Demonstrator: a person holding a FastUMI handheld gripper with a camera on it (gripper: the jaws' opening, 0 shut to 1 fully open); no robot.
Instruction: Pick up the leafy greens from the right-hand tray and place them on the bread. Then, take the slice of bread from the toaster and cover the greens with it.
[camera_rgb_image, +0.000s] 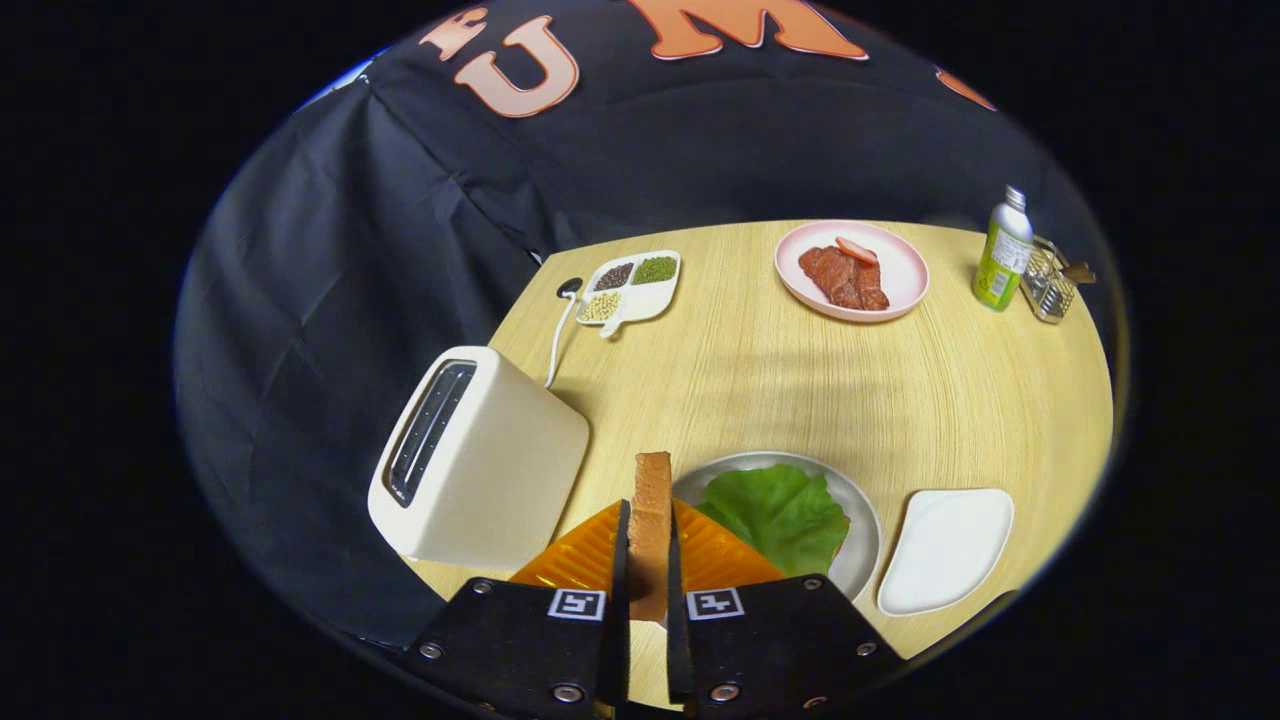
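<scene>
My gripper (648, 545) is shut on a slice of bread (651, 505), held edge-on and upright between both fingers, above the table. Just beyond and right of the fingers a grey plate (862, 520) carries the leafy greens (780, 512); whatever lies under the greens is hidden. The cream toaster (478, 465) stands to the left of the fingers with its slots facing up and to the left. Right of the grey plate lies a white tray (946, 548) with nothing on it.
An orange ridged mat (575, 560) lies beneath the fingers. Farther back on the wooden table (760, 390) are a pink plate of meat (852, 270), a white divided dish of beans (632, 287), a green bottle (1002, 250), a wire holder (1050, 285) and the toaster's white cord (558, 335).
</scene>
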